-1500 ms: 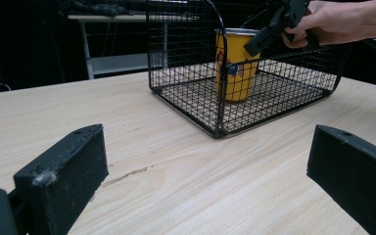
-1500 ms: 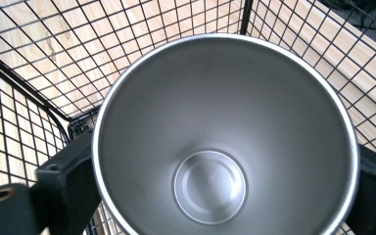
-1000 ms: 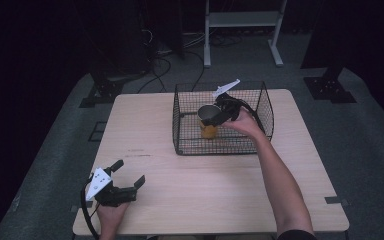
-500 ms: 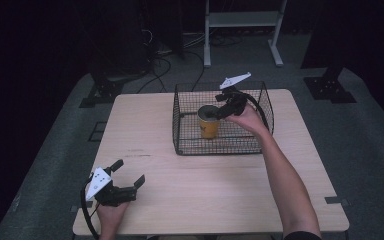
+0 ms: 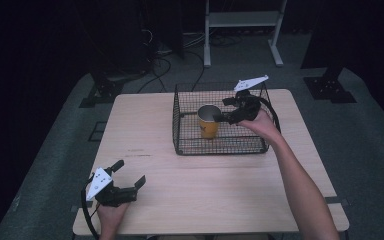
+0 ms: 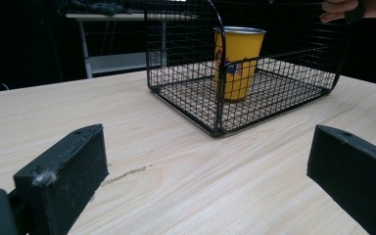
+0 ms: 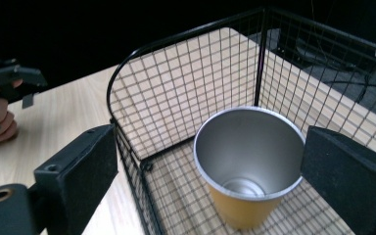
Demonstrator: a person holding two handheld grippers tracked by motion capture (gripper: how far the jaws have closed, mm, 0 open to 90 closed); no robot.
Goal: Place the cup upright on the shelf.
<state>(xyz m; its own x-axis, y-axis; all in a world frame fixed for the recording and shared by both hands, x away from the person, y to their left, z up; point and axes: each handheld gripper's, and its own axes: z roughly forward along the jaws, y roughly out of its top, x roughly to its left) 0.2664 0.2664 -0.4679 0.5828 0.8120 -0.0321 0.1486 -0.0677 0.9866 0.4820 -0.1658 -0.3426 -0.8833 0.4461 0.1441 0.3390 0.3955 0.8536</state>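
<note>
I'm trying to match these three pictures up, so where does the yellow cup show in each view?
High view: the yellow cup stands upright inside the wire basket, centre right, by the right gripper.
Left gripper view: upper middle, behind the basket's near mesh.
Right gripper view: lower middle, seen from above between the jaws, its silver inside showing.
Shared landmark: the wire basket around it, on the wooden table.
</note>
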